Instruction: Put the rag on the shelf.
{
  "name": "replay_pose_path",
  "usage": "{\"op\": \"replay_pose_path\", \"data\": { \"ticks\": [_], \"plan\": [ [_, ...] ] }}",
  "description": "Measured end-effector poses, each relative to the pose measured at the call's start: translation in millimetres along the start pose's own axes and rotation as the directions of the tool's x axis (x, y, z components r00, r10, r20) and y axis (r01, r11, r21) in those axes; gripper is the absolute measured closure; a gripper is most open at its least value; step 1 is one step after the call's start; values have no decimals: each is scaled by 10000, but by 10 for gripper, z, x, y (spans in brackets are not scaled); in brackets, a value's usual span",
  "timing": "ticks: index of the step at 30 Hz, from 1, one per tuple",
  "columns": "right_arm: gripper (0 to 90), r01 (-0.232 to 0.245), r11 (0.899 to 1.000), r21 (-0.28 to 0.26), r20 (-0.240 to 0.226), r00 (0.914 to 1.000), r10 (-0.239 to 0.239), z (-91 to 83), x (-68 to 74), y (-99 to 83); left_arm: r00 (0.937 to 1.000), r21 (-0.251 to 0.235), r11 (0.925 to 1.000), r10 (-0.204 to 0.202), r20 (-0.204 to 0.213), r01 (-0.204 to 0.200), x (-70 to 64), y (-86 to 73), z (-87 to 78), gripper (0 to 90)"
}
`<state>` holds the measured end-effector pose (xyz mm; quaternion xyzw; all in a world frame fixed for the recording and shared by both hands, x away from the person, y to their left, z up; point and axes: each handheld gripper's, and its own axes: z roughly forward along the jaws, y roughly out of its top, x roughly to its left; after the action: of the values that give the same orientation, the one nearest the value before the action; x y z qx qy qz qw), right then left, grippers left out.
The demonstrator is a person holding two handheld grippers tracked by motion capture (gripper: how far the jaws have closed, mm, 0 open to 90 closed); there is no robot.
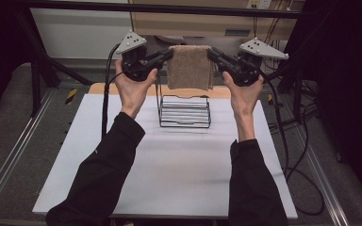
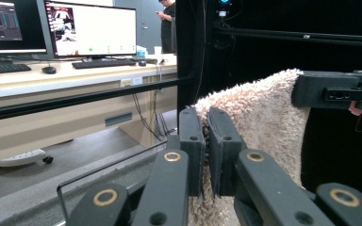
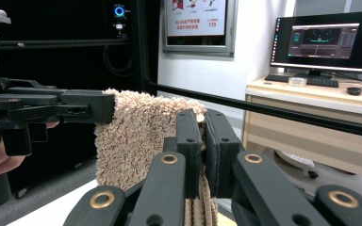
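Note:
A beige towel hangs folded in the air above the far edge of the table, stretched between both grippers. My left gripper is shut on its top left corner, my right gripper on its top right corner. A black wire rack stands on the white table just below and in front of the towel. In the left gripper view my jaws pinch the fluffy towel, with the other gripper holding its far corner. The right gripper view has the towel between my jaws and the left gripper at its far edge.
The white table top reaches toward me in front of the rack. Black frame bars cross behind the towel. Cables trail off the table's right side. Desks with monitors stand beyond the frame.

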<state>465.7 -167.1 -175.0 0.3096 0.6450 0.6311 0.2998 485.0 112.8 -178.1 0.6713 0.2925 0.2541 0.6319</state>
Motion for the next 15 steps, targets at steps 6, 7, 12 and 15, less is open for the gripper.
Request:
{"op": "replay_pose_path", "data": {
  "ticks": [6,7,12,15],
  "plan": [
    [856,-72,10000,-63,30,10000,72,71,-46,40,9998,-151,9997,-173,11,173,79,35,65,851],
    [856,-69,10000,-51,36,10000,69,80,-49,46,9998,-160,9997,-180,-8,180,88,41,72,851],
    [856,-76,9999,-69,69,9999,77,140,-83,69,9999,-144,9999,-78,-141,76,120,75,109,851],
    [856,-102,9999,-94,91,9999,103,178,-101,80,9997,-149,9998,-110,-235,106,145,100,137,851]
  ]
}}
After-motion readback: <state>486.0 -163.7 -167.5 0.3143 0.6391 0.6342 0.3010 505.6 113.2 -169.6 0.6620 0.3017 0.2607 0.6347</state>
